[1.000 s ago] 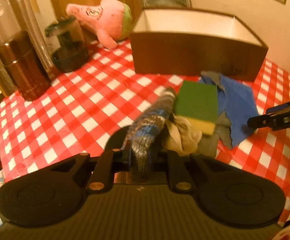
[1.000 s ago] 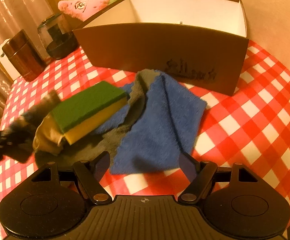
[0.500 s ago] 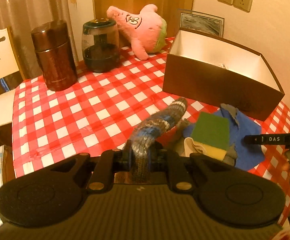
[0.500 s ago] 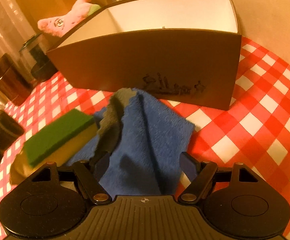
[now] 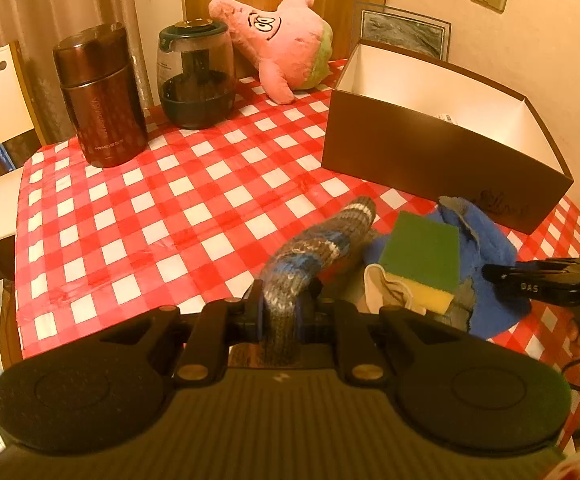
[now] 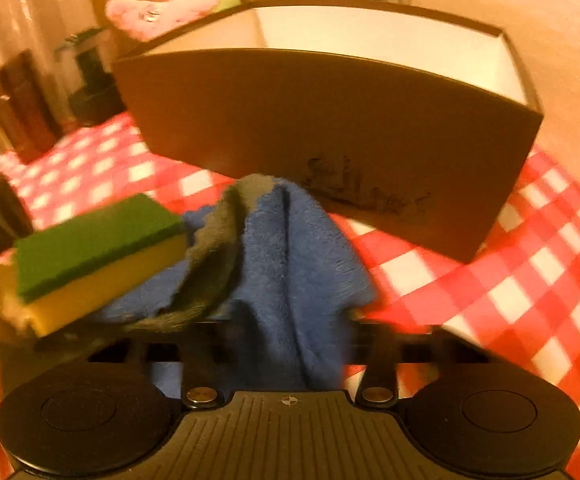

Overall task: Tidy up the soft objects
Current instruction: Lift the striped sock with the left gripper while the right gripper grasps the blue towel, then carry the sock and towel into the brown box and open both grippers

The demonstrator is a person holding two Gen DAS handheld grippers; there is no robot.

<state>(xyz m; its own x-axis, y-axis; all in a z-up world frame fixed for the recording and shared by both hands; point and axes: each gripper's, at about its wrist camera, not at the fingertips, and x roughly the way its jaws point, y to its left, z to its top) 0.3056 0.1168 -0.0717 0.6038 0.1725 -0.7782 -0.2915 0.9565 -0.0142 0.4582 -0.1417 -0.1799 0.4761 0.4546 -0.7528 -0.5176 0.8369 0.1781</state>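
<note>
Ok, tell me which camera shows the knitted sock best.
The left wrist view: the striped knitted sock fills the centre, pinched in the left claw and reaching out over the checked tablecloth. The right wrist view shows only a dark blur at its left edge, possibly the sock.

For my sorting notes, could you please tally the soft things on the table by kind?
Knitted sock: 1
Sponge: 1
Blue cloth: 1
Grey cloth: 1
Beige cloth: 1
Pink plush toy: 1
Total: 6
</note>
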